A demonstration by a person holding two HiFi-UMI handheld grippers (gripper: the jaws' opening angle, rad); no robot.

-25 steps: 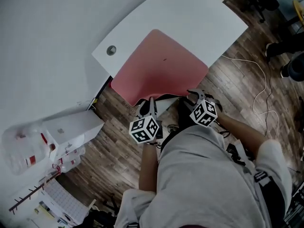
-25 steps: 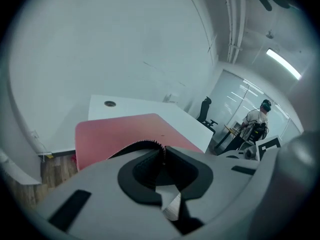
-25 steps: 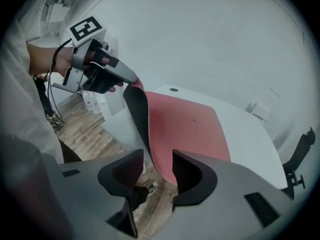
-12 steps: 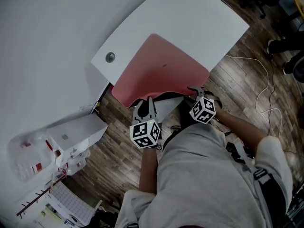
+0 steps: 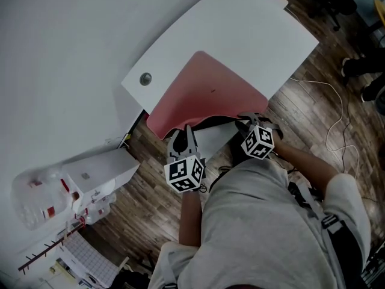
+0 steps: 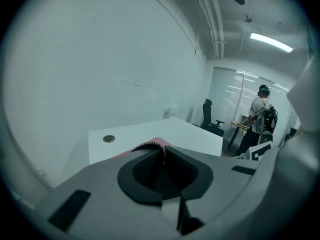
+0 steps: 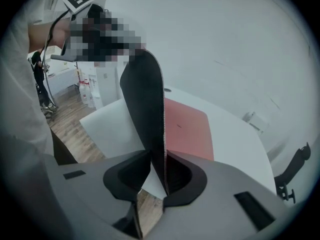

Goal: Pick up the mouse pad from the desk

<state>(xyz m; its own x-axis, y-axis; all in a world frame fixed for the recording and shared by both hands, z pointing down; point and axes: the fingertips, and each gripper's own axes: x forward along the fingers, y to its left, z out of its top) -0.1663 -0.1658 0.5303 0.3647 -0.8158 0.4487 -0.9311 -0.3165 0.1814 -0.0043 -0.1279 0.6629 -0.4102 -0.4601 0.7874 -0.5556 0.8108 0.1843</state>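
Observation:
A pink mouse pad (image 5: 207, 86) with a black underside lies on the white desk (image 5: 240, 29), and its near edge is curled up off the desk. My left gripper (image 5: 180, 138) is shut on that edge's left corner, and the stitched rim (image 6: 150, 145) shows between its pads. My right gripper (image 5: 246, 123) is at the edge's right end. In the right gripper view the raised flap (image 7: 144, 94) stands between the jaws of the right gripper (image 7: 157, 170), which are closing. The flap rests against one pad and a gap shows at the other.
A round cable hole (image 5: 145, 79) sits in the desk's left corner. A white cabinet (image 5: 99, 164) stands on the wood floor at the left, and a white cable (image 5: 335, 116) trails at the right. Beyond the desk are an office chair (image 6: 210, 120) and a standing person (image 6: 260, 116).
My left gripper has raised the pad's near corner, so the edge curls higher. My right gripper has slid in around the edge's right end.

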